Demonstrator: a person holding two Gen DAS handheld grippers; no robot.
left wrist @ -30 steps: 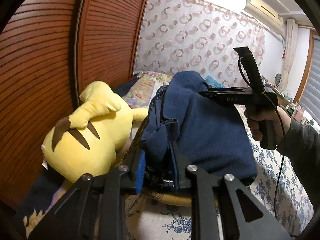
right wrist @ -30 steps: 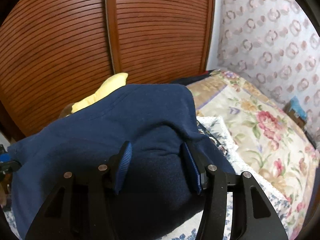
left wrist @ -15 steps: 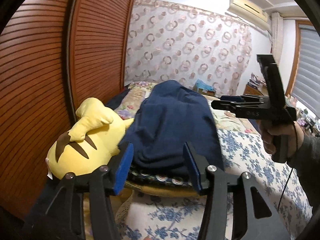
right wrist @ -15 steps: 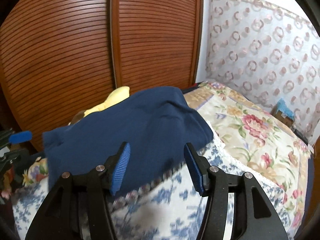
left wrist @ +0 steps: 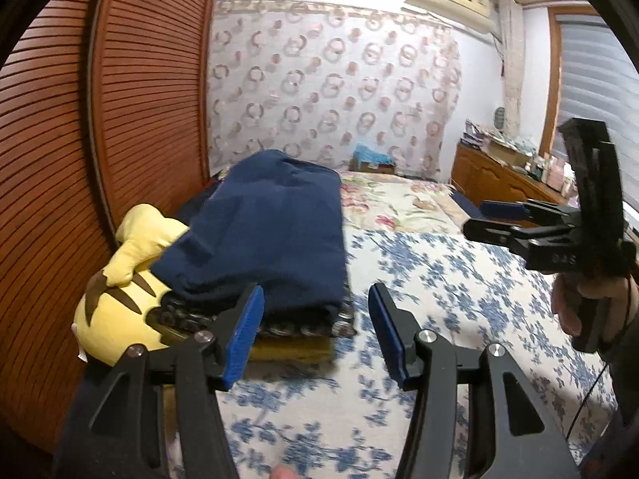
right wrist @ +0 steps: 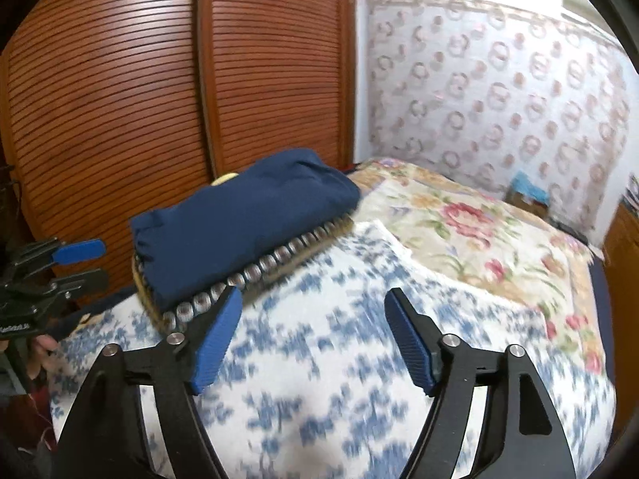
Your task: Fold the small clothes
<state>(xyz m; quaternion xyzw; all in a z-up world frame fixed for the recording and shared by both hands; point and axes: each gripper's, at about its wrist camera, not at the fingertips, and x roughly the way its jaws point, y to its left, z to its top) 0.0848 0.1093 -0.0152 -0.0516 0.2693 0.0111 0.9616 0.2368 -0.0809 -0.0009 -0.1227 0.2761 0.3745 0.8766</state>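
Bedroom setting: slatted wooden wardrobe doors (left wrist: 120, 119) on the left, ring-patterned curtain (left wrist: 331, 92) behind, a bed spread with a blue-flowered white sheet (left wrist: 431, 287) and a floral quilt (left wrist: 395, 203) beyond it.

Far left on the bed, against the doors — a yellow plush toy (left wrist: 120, 311) with brown stripes. Just to its right sits a short stack of folded fabric: a mustard layer and a dark patterned layer (right wrist: 247, 271) underneath, the navy garment (left wrist: 271, 235) folded on top. It touches the plush on one side; its top is rumpled toward the far end.

Left gripper (left wrist: 315, 331) hangs just in front of the stack, jaws spread wide, nothing between the blue pads (left wrist: 243, 335). The left pad overlaps the stack's near edge in the wrist view; contact cannot be confirmed.

Right gripper (right wrist: 311, 343) is over bare sheet, to the right of the stack, jaws likewise wide apart and empty. Seen from the left camera it is held up in a hand (left wrist: 587, 299), clear of the bed.

Handling judgement: the navy piece looks soft, thick and light, a fleece-like knit — it should sag and unfold if lifted from one point. Grip looks easy; slipping unlikely. Best hold is probably a doubled folded edge or two corners at once, pinching all layers together. The stack beneath may shift if the top is dragged.
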